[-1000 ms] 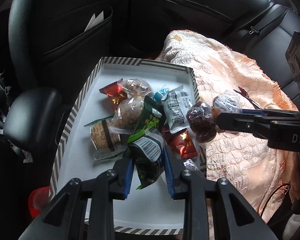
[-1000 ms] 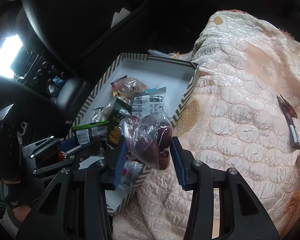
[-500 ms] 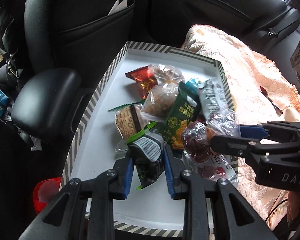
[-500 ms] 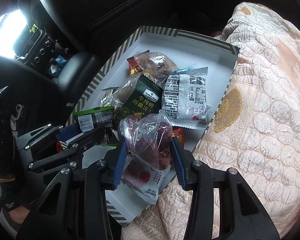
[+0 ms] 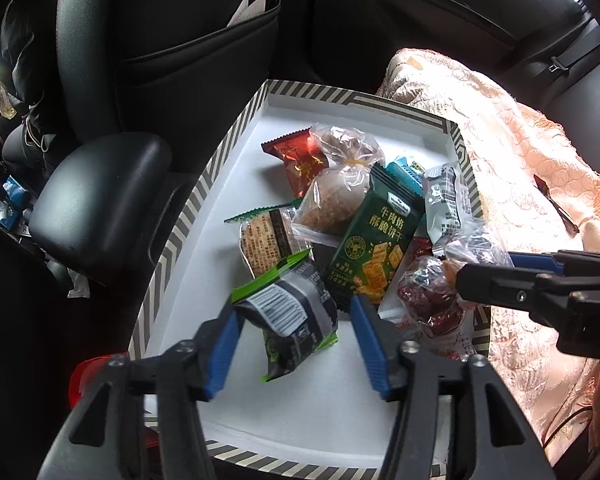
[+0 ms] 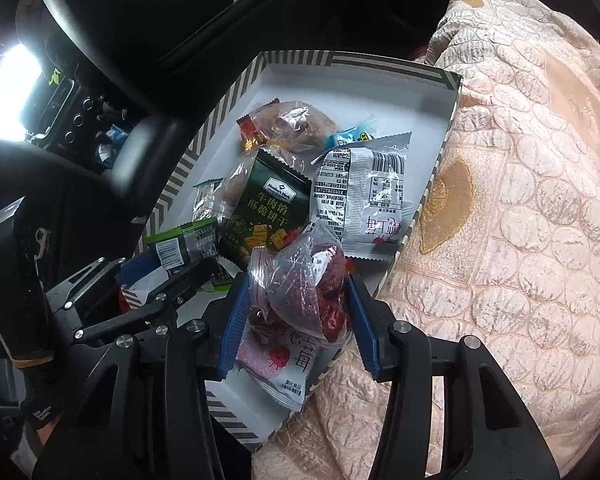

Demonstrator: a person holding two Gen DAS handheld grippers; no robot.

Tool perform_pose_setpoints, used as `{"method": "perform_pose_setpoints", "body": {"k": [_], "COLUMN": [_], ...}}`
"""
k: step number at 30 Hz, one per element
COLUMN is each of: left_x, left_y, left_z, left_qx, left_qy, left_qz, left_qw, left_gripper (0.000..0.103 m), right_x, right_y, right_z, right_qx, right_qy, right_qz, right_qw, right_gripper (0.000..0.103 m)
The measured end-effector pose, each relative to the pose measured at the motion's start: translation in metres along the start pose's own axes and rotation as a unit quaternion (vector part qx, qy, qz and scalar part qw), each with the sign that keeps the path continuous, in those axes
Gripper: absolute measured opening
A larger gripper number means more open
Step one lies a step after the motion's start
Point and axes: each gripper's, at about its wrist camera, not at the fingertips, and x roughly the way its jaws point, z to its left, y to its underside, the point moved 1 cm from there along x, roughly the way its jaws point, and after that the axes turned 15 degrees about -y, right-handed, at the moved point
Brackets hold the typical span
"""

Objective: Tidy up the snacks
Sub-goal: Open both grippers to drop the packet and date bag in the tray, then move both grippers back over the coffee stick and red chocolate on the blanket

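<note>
Left gripper (image 5: pixel 294 338) is sitting with its jaws spread wide; the dark packet with the green edge (image 5: pixel 290 314) is lying between them, touching neither pad as far as I can tell, resting on the bare white floor of the striped tray (image 5: pixel 172 240). Reads as released, not gripped.

Right gripper (image 6: pixel 296 312) is hovering over the tray's near right corner with the clear bag of red dates (image 6: pixel 300 284) between its fingers. Pads are looking slightly off the plastic, but the crinkled film is hiding the contact, so I can't call it clamped or let go. The bag is sitting on top of a white strawberry-print packet (image 6: pixel 284 364).

Progress, judging by layout: most snacks are in the tray already. The green cracker pack (image 5: pixel 374 248), white barcode packet (image 6: pixel 360 196), red packet (image 5: pixel 298 156), clear bags of brown buns (image 5: pixel 338 192), brown biscuit pack (image 5: pixel 266 240) and a small blue sachet (image 5: pixel 404 170) are piling up mid-tray, overlapping, not sorted.

Left to do: one thin dark wrapper (image 5: pixel 556 208) is lying out on the peach quilt (image 6: pixel 520 200), well apart from the tray. Pile probably needs spreading too, if tidy rows are wanted.
</note>
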Motion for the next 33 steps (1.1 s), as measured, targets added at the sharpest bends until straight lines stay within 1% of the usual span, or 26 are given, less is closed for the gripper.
{"method": "perform_pose_setpoints", "body": {"k": [1,2,5,7,10,15,18,24,25,26,28,33], "left_x": [-0.001,-0.001,-0.002,-0.003,-0.006,-0.008,-0.011,-0.019,-0.021,-0.022,-0.026,-0.031], "left_y": [0.0,0.0,-0.002,-0.003,-0.005,-0.006,-0.007,-0.009,-0.01,-0.011,-0.012,-0.016], "left_z": [-0.001,-0.001,-0.003,-0.004,-0.005,-0.006,-0.006,-0.006,-0.006,-0.006,-0.007,-0.01], "left_qx": [0.001,0.002,0.008,0.01,0.013,0.019,0.023,0.025,0.025,0.026,0.027,0.03], "left_qy": [-0.002,-0.005,-0.01,-0.01,-0.013,-0.019,-0.02,-0.026,-0.027,-0.028,-0.031,-0.036], "left_qz": [-0.002,-0.004,-0.006,-0.008,-0.013,-0.017,-0.023,-0.036,-0.038,-0.04,-0.046,-0.053], "left_qw": [1.0,1.0,0.9999,0.9999,0.9997,0.9995,0.9993,0.9987,0.9986,0.9985,0.9981,0.9975], "left_gripper": [0.069,0.071,0.072,0.076,0.077,0.078,0.079,0.08,0.082,0.087,0.093,0.094], "right_x": [-0.002,-0.004,-0.011,-0.014,-0.015,-0.015,-0.014,-0.028,-0.03,-0.031,-0.034,-0.039], "right_y": [0.001,0.001,0.001,0.001,0.001,-0.001,-0.003,-0.004,-0.004,-0.003,-0.001,0.003], "right_z": [-0.001,-0.001,-0.001,-0.001,-0.002,-0.001,0.0,-0.007,-0.008,-0.009,-0.012,-0.019], "right_qx": [0.001,0.0,0.0,0.001,0.003,0.003,0.006,0.019,0.019,0.021,0.026,0.036], "right_qy": [0.0,0.0,0.002,0.0,-0.003,-0.027,-0.023,-0.026,-0.025,-0.024,-0.027,-0.028], "right_qz": [-0.001,-0.002,-0.011,-0.015,-0.013,-0.017,-0.016,-0.034,-0.035,-0.037,-0.04,-0.043], "right_qw": [1.0,1.0,1.0,1.0,1.0,0.999,1.0,0.999,0.999,0.999,0.999,0.998], "right_gripper": [0.048,0.048,0.048,0.048,0.048,0.05,0.05,0.05,0.05,0.05,0.05,0.05]}}
